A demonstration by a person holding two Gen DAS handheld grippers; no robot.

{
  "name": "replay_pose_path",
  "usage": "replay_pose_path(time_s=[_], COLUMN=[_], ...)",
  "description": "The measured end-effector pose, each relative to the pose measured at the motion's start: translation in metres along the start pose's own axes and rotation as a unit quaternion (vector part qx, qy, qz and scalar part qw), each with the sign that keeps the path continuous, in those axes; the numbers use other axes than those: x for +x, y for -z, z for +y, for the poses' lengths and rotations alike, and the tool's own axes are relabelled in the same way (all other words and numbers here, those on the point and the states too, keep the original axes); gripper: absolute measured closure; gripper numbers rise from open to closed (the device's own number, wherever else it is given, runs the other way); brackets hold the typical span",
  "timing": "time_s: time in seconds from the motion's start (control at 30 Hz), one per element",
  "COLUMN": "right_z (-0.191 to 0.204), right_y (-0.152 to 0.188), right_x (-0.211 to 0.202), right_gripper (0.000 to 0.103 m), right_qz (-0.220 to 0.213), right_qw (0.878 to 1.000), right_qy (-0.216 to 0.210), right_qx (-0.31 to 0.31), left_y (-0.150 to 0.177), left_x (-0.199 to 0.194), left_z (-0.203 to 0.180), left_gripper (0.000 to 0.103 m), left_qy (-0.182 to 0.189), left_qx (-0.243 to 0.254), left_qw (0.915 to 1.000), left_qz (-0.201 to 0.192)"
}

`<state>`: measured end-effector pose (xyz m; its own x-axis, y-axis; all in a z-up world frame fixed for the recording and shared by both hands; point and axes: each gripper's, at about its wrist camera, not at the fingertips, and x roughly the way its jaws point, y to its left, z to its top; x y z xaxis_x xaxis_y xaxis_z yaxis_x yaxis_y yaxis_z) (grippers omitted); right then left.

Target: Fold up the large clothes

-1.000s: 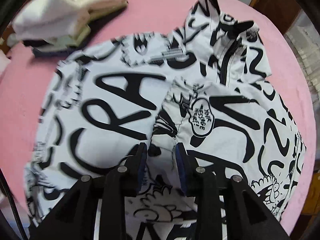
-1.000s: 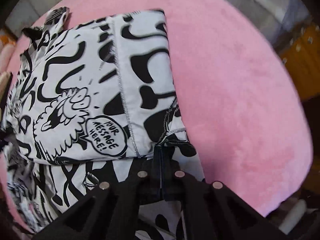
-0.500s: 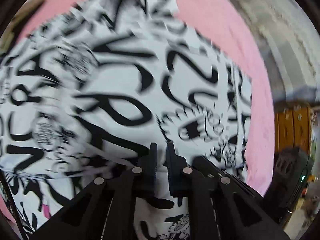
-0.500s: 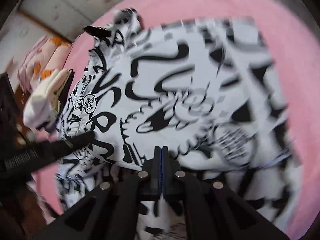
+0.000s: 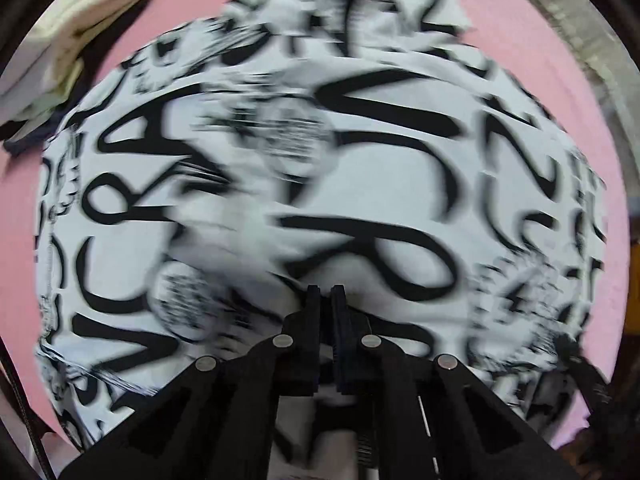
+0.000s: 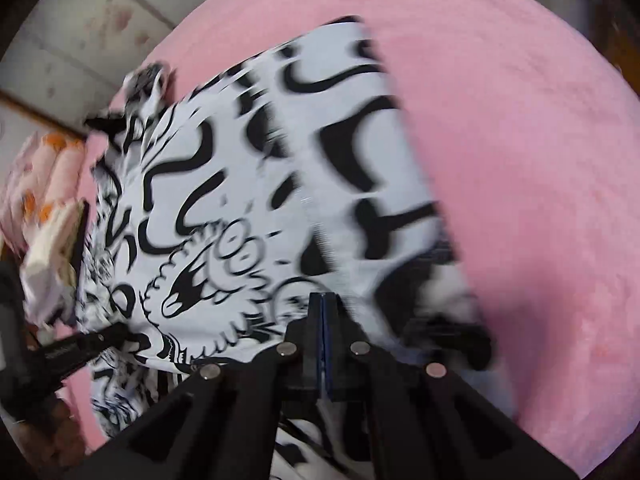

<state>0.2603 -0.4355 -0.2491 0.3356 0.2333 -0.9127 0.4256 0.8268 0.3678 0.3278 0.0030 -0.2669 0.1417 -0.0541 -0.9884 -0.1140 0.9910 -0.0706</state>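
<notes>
Left wrist view: swung from the loosely spread printed garment [image 5: 304, 184] with its upturned flap to a flatter, blurred expanse of cloth filling nearly the whole frame; fingers [image 5: 314, 312] of the left gripper [image 5: 326, 300] drawn in from a wide gap to a narrow slit, just been closing. Nearly shut now; cloth bunched right at the tips, yet too smeared to tell whether any fabric is pinched between them. Pointed almost straight down onto the garment's near portion, with the bulk of the cloth stretching away ahead and to both sides. Beyond, top left, a stack of folded pale clothes [image 5: 68, 36] on the pink bed cover [image 5: 560, 92], just beside the garment's far-left edge.

Right wrist view: shifted from the folded panel's near corner toward its middle, the cartoon print now just ahead of the tips. Fingers [image 6: 316, 320] of the right gripper [image 6: 323, 304] pressed fully together; fabric lying under and behind them, whether gripped cannot be told. Folded panel's long axis running away and slightly leftward, its straight edge on the right against bare pink. Left gripper's black finger visible low at left, touching the same garment's left border; both hands thus at the near edge, neither clearly nearer.

Count: one printed garment, one stack, two grippers.
</notes>
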Motion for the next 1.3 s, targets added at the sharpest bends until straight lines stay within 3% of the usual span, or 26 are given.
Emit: replay_pose_path(time_s=[0.1,0.2,0.33,0.43,0.53,0.6,0.73,0.9,1.2,1.3], right_z=[-0.016,-0.008,0.007,0.028,0.058,0.074,0.108,0.105,0.069,0.042], right_y=[-0.001,0.000,0.003,0.002,-0.003,-0.009,-0.024,-0.059,-0.125,-0.142], right_x=[-0.012,-0.020,-0.025,-0.034,-0.031,-0.019,0.023,0.056,0.046,0.035], right_gripper=[0.103,0.103,0.103,0.103,0.103,0.103,0.103,0.103,0.103,0.103], right_qz=[-0.008,-0.024,-0.033,-0.050,-0.047,-0.030,0.002,0.025,-0.030,-0.051], right_qw=[1.000,0.999,0.998,0.996,0.990,0.987,0.983,0.989,0.988,0.991], right_qy=[-0.025,0.025,0.044,0.003,-0.057,-0.082,-0.091,-0.100,-0.075,-0.073], right_qx=[0.011,-0.010,-0.029,-0.068,-0.117,-0.135,-0.162,-0.104,-0.128,-0.104], left_y=[-0.006,-0.009,-0.009,-0.010,-0.016,-0.021,-0.040,-0.070,-0.116,-0.120], left_x=[0.007,0.004,-0.009,-0.025,-0.030,-0.025,0.001,0.014,0.008,0.006], left_z=[0.029,0.043,0.047,0.026,0.000,-0.027,-0.055,-0.074,-0.039,-0.021], left_gripper=[0.099,0.099,0.099,0.097,0.097,0.097,0.097,0.097,0.097,0.097], left_qy=[0.037,0.024,0.019,0.031,0.095,0.104,0.096,0.080,-0.008,-0.014], left_qx=[-0.039,-0.049,-0.058,-0.035,-0.005,0.021,0.038,0.012,-0.055,-0.058], left_qw=[0.9985,0.9985,0.9981,0.9988,0.9955,0.9943,0.9946,0.9966,0.9962,0.9956], left_qz=[0.009,-0.001,-0.004,-0.011,-0.005,0.001,0.012,-0.015,-0.068,-0.073])
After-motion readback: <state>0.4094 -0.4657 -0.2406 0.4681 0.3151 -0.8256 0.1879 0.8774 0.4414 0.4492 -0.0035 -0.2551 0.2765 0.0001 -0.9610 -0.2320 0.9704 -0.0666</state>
